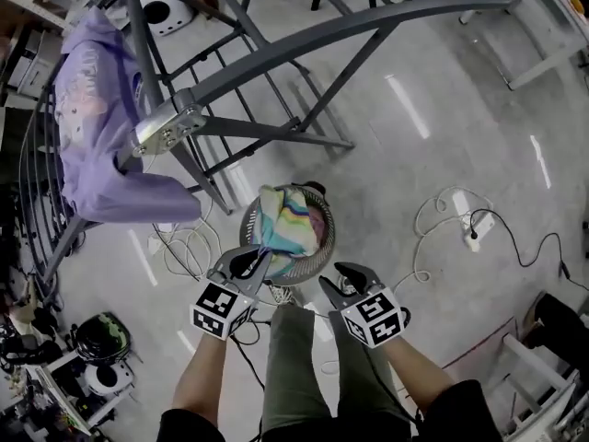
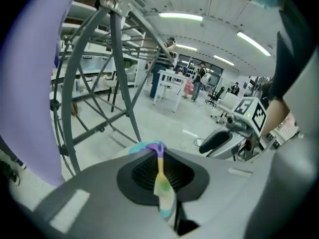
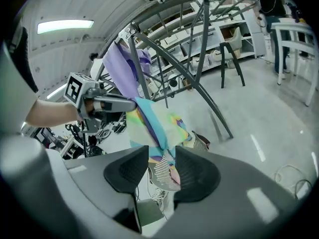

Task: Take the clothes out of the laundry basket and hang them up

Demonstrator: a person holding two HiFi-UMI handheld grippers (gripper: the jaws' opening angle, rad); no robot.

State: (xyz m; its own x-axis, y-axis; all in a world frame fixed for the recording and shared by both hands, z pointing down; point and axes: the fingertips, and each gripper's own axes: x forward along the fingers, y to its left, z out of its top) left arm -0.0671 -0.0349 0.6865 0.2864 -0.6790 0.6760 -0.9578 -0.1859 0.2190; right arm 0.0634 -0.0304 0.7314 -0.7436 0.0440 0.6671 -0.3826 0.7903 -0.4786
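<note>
My left gripper is clamped shut on the pastel striped garment. Its own view shows only a thin strip of cloth pinched between the pads. My right gripper stands partly open and holds nothing, and the cloth hangs beyond its gap. The garment is drawn up from the laundry basket, with its lower folds inside the rim. The basket sits on the floor beside the foot of the grey drying rack. A purple hoodie is draped over the rack's left end.

I judge the cloth light, soft and limp. Held from one pinch it will bunch and sag, and so narrow a bite could slip. I would take a free edge with the right, well apart from the left pinch, so it spreads over a bare rail.
</note>
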